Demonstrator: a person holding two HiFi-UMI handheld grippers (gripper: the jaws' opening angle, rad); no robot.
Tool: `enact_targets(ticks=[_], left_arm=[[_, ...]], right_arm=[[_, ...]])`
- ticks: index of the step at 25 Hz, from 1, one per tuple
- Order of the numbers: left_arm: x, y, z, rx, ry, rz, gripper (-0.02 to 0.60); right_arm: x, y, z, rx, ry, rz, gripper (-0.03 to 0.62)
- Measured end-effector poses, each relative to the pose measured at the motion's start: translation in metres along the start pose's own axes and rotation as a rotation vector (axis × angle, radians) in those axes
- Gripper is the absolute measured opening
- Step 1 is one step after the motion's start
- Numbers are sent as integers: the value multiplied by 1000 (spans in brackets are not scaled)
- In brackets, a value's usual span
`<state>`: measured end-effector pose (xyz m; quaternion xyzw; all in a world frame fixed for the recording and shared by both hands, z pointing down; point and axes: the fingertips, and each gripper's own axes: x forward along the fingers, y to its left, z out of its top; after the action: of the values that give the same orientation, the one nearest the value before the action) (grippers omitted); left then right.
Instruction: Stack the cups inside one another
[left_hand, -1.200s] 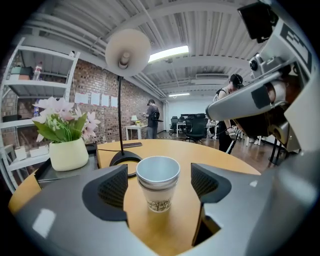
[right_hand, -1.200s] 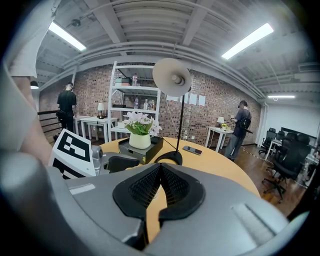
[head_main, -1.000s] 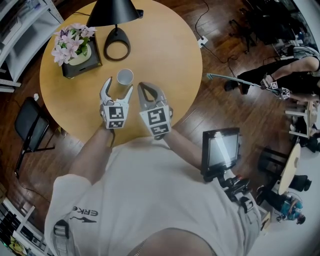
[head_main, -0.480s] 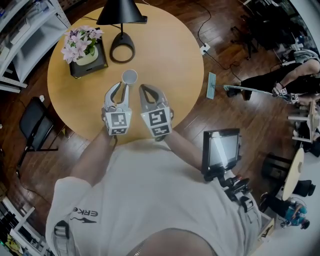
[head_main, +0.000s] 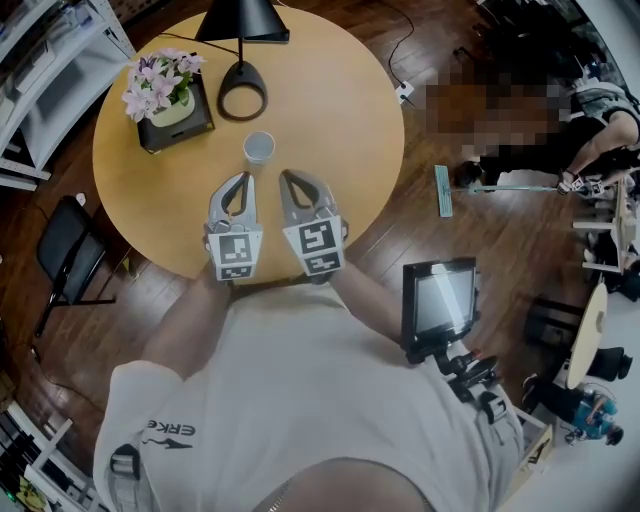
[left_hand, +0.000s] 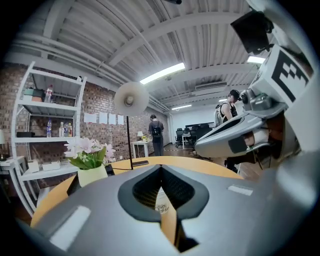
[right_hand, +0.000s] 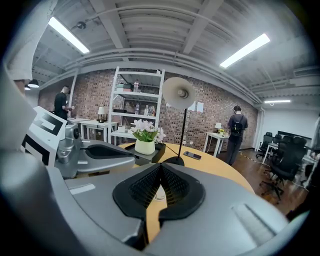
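Left claw (head_main: 243, 180): just snapped shut, holding nothing. Right claw (head_main: 285, 176): shut too, empty. Side by side over the surface (head_main: 335, 100), just short of the cup (head_main: 259, 147), likely to keep from bumping it. Standing alone near the lamp (head_main: 243, 98) and flowers (head_main: 158, 85), maybe hiding more cups inside; can't tell.

A round wooden table (head_main: 340, 120) stands on a dark plank floor (head_main: 400, 235) — a black lamp (head_main: 243, 20) and potted flowers (head_main: 158, 85) on it. Behind — a brick wall (right_hand: 95, 100), white shelving (right_hand: 136, 95), ceiling strip lights (right_hand: 245, 50).
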<state>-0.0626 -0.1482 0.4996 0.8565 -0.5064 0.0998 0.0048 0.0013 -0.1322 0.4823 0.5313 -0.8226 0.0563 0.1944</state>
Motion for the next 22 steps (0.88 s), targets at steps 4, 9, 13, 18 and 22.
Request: enact_targets(ticks=[4, 9, 13, 18, 22], left_arm=[[-4, -4, -5, -18, 2, -3, 2], [-21, -6, -2, -21, -1, 30, 2], [-32, -9, 11, -26, -16, 87, 2], [-53, -36, 17, -34, -13, 145, 2], [-73, -64, 20, -20, -1, 185, 2]], right_arm=[[-2, 2, -6, 0, 6, -6, 14], [-10, 11, -5, -11, -19, 27, 14], [-23, 11, 4, -22, -63, 63, 14], [-57, 3, -4, -15, -94, 101, 14], [-87, -5, -15, -1, -116, 128, 14]])
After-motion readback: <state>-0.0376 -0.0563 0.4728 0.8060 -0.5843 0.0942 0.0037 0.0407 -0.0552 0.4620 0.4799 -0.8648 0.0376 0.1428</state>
